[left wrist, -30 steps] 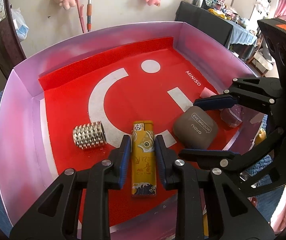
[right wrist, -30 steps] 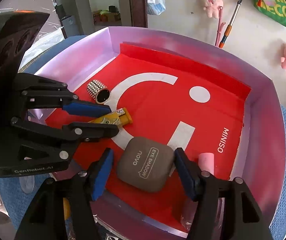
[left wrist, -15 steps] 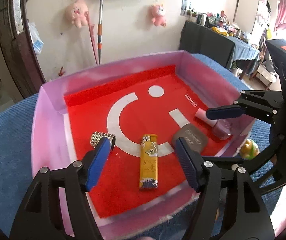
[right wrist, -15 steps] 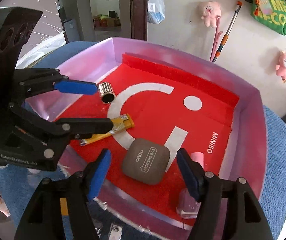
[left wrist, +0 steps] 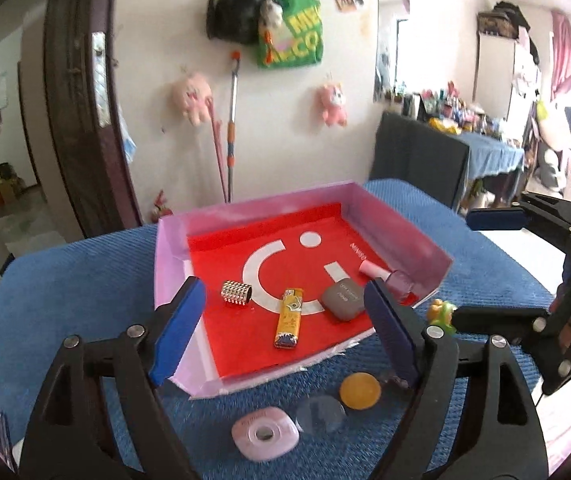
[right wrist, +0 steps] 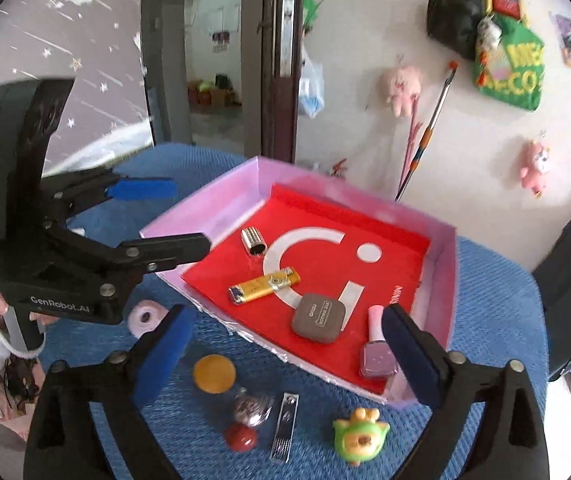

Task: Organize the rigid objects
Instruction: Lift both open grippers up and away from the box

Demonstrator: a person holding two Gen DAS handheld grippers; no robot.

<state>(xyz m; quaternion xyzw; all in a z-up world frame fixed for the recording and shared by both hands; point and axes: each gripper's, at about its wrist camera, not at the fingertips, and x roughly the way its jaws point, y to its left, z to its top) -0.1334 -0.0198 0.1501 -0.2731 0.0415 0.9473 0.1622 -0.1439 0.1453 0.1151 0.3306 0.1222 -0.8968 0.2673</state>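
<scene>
Tongs on the left (left wrist: 281, 332) gape wide and hold nothing above the pink tray (left wrist: 173, 256), where a studded cylinder (left wrist: 236, 300), yellow lighter (left wrist: 288, 318) and grey compact (left wrist: 342, 302) lie apart. Right wrist view: right tongs (right wrist: 285, 354) equally spread, empty; nail polish (right wrist: 377, 346) inside the tray (right wrist: 443, 292), nail clipper (right wrist: 284, 426) on the blue counter (right wrist: 497, 320).

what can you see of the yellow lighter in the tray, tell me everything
The yellow lighter is a slim rectangular stick with a printed cartoon design, a dark band at its near end and a metal cap at the far end. It looks like glossy plastic. It lies flat on the red tray floor, across the white curved logo, between the studded silver cylinder and the brown eyeshadow case, touching neither. No claw holds it.
</scene>
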